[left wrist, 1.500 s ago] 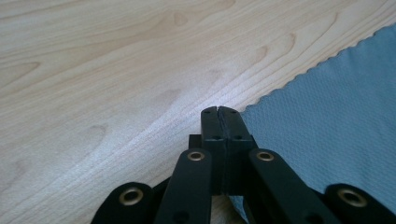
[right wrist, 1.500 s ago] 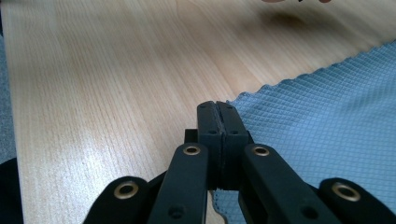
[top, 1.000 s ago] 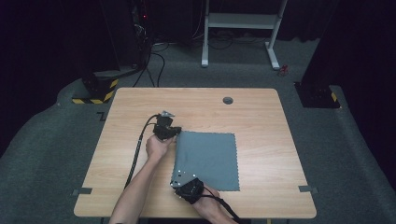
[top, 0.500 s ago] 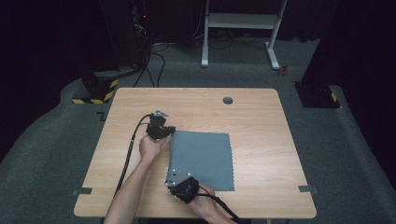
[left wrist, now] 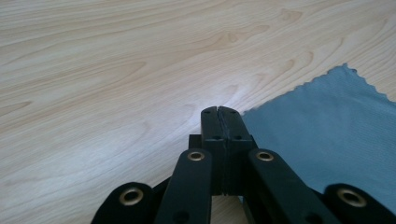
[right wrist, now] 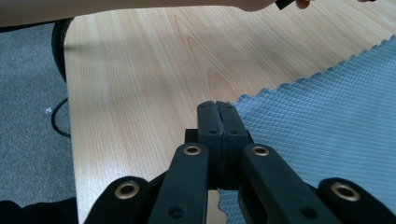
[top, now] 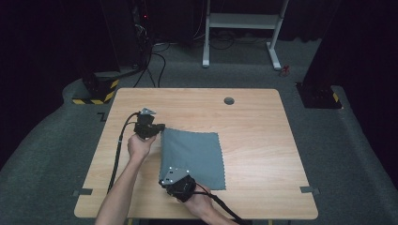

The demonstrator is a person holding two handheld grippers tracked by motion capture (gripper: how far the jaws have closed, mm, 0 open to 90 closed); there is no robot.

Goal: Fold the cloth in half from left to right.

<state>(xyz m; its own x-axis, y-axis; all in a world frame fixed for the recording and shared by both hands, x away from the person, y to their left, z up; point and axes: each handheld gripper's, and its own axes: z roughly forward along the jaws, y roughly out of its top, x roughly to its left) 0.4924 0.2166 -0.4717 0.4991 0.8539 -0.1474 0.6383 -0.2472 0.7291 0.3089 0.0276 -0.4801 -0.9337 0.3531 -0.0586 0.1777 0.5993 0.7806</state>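
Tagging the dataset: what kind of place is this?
Probably a lab or recording studio: a lone wooden table on grey carpet, dark surroundings, hazard-striped stand base, cables behind.

Cloth [top: 192,157] blue-grey, fine diamond weave pattern showing right of the right gripper [right wrist: 217,106] jaws, zigzag pinked edge. Same cloth [left wrist: 327,140] plain dull blue-grey right of the left gripper [left wrist: 218,110] jaws. Both grippers black, brass-coloured rivets on the arms; light grey plate on top of each in the high view. Cables black. Table [top: 263,131] light wood, pale beige with darker tan grain streaks, ahead and left of both grippers' jaws. Small dark grey round hole cover [top: 229,100] in the table, far beyond the left gripper. Carpet [top: 356,154] grey. Yellow-black hazard stripes [top: 96,96] on the floor, beyond the left gripper. White frame [top: 241,21] at the back.
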